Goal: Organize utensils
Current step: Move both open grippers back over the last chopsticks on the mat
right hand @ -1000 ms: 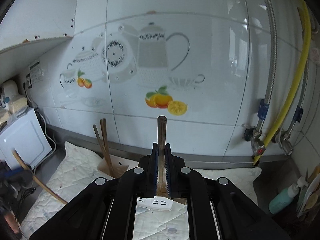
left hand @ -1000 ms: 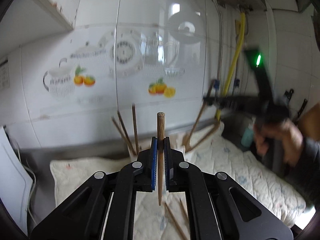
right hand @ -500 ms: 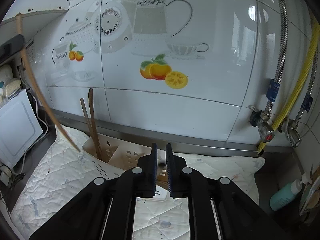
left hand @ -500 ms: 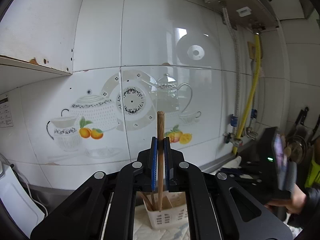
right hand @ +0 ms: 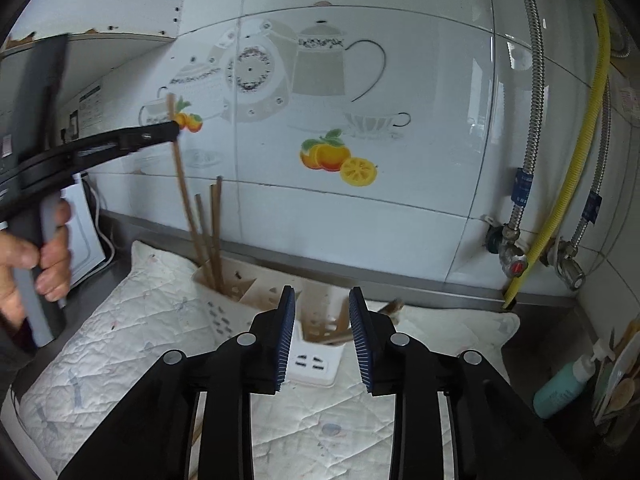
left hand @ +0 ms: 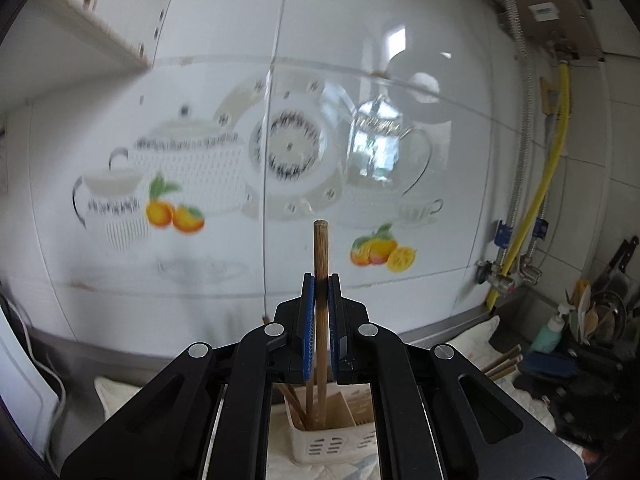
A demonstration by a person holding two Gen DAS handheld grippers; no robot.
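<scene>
The left gripper (left hand: 319, 292) pinches a wooden chopstick (left hand: 320, 264) upright above the white slotted utensil caddy (right hand: 256, 300), poised for the drop; next it likely lowers and releases. The right gripper (right hand: 322, 320), jaws opening and empty, hovers just over the caddy's right compartment.

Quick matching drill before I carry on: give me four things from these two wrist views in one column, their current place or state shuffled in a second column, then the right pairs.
Things:
1. left gripper
2. right gripper
3. white utensil caddy
4. teal bottle

States or places:
A. stands on the quilted cloth by the tiled wall
B. jaws opening, nothing between the pads
C. shut on an upright chopstick
D. at the far right, off the cloth

Pairs: 1-C, 2-B, 3-A, 4-D
</scene>
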